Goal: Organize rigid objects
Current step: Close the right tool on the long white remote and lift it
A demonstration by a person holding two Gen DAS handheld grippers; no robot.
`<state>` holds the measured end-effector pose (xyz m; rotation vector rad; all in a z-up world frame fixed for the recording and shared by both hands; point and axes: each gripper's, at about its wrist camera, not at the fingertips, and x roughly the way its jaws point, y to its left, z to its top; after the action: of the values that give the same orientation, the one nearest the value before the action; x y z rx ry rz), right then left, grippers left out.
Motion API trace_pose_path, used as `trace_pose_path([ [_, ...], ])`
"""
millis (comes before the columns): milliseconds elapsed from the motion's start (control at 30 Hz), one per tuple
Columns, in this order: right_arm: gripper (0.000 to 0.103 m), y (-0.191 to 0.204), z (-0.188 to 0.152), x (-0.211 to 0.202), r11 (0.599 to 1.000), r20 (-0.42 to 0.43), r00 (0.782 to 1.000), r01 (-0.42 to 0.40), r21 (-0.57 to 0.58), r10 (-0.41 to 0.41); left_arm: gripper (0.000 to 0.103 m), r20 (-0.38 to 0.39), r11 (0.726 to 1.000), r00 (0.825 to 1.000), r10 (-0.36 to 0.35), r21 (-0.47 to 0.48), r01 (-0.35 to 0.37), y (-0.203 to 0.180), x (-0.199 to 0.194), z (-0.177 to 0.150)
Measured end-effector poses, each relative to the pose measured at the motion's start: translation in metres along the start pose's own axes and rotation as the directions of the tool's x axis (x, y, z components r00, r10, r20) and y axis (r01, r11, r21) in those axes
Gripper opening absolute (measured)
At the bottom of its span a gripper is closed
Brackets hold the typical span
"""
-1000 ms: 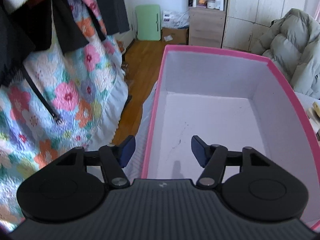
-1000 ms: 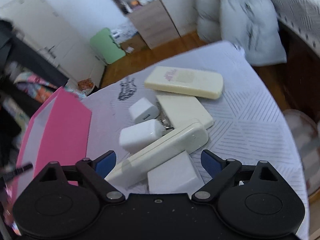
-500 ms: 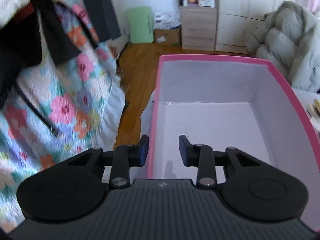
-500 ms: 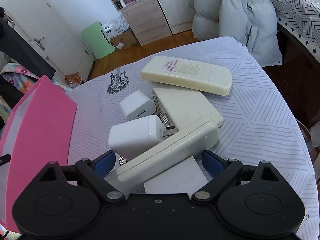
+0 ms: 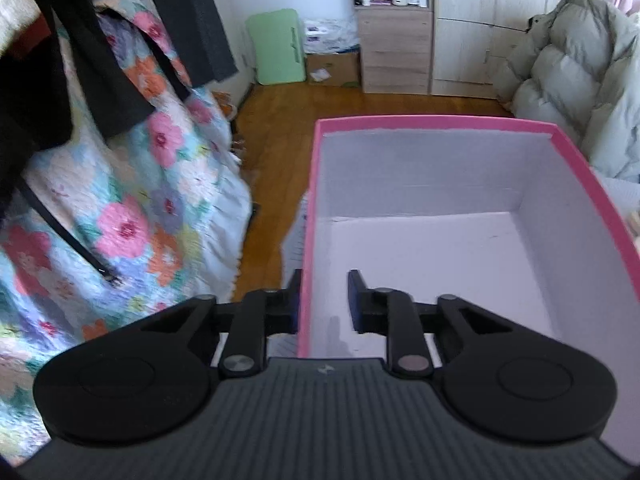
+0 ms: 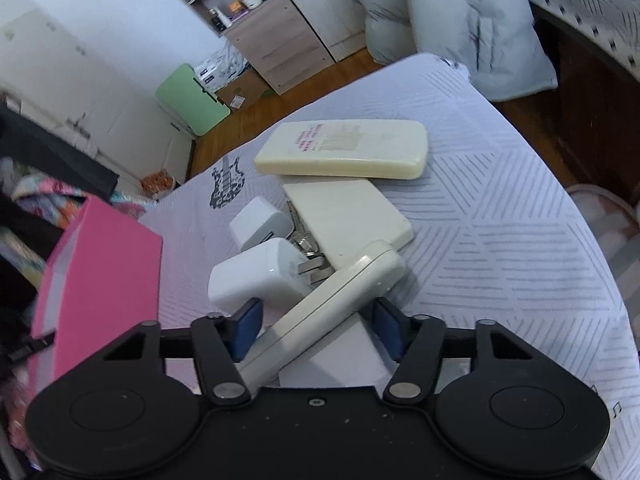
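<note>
A pink box (image 5: 440, 124) with a white inside stands open in the left wrist view. My left gripper (image 5: 322, 300) straddles its near-left wall, one finger outside, one inside, with a gap still showing on the inner side. In the right wrist view the box (image 6: 108, 264) is at the left. My right gripper (image 6: 316, 330) has narrowed around a long cream remote (image 6: 332, 300) that lies across a white block (image 6: 344, 360). Two white chargers (image 6: 256, 276) and two more cream remotes (image 6: 344, 152) lie beyond.
The objects lie on a round table with a pale striped cloth (image 6: 500, 240). A floral quilt (image 5: 120, 208) hangs left of the box. A puffy coat (image 5: 580, 80), a wooden cabinet (image 5: 396, 48) and a green stool (image 5: 276, 52) stand behind.
My left gripper has closed in around the box's left wall. My right gripper has moved down onto the long remote and narrowed around it.
</note>
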<state>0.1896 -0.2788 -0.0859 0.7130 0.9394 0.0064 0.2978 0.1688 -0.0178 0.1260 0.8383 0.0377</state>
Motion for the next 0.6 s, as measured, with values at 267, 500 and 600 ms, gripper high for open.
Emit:
trace_pose_path([
  [267, 0.056, -0.004, 0.001, -0.002, 0.998, -0.009, 1.0, -0.014, 0.066, 0.015, 0.007, 0.013, 1.0, 1.0, 0.014, 0.007, -0.014, 0.004, -0.007, -0.005],
  [500, 0.05, -0.005, 0.002, -0.004, 0.998, -0.011, 1.0, -0.009, 0.065, 0.01, 0.009, -0.036, 0.996, 0.997, -0.075, -0.05, 0.073, 0.016, -0.002, -0.005],
  [600, 0.044, -0.006, 0.0, -0.009, 0.998, 0.003, 1.0, -0.019, 0.067, 0.018, 0.007, -0.013, 0.999, 0.999, -0.044, -0.022, 0.043, 0.011, -0.006, -0.006],
])
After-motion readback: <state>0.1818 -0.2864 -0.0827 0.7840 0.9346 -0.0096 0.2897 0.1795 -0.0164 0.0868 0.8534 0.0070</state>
